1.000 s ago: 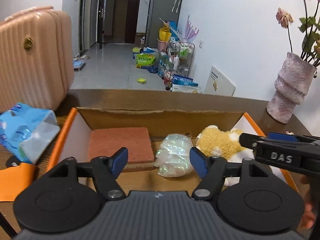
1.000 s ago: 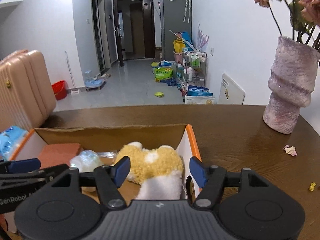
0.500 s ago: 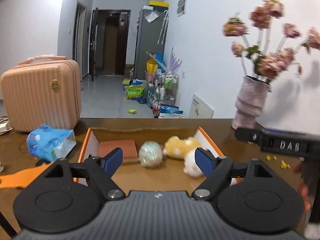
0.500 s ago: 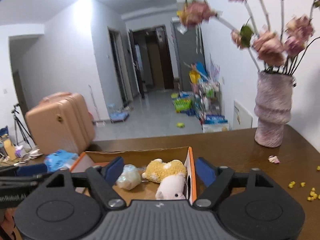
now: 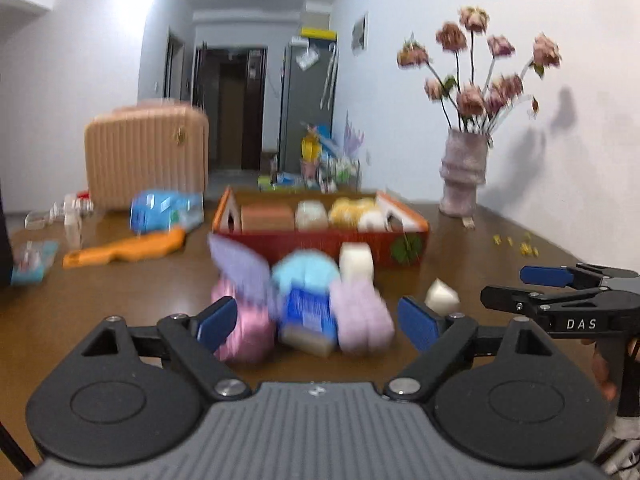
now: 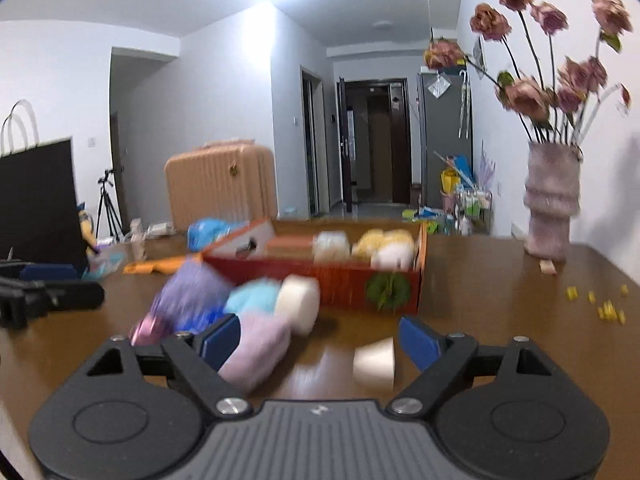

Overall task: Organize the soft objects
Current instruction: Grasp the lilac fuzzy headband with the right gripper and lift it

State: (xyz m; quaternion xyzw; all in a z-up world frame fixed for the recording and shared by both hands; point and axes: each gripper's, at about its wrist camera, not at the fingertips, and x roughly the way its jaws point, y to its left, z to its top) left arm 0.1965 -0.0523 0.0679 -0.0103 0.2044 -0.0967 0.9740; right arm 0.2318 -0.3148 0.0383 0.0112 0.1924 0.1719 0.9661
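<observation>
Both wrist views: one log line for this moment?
left gripper: open, empty | right gripper: open, empty | box: four items inside | pile: loose on table, in front of box

Both grippers have pulled back from over the orange cardboard box (image 5: pixel 320 236), so a blurred heap of pastel soft objects (image 5: pixel 304 304) on the brown desk (image 5: pixel 480 264) now lies before their wide-spread fingers (image 6: pixel 222 340).
</observation>
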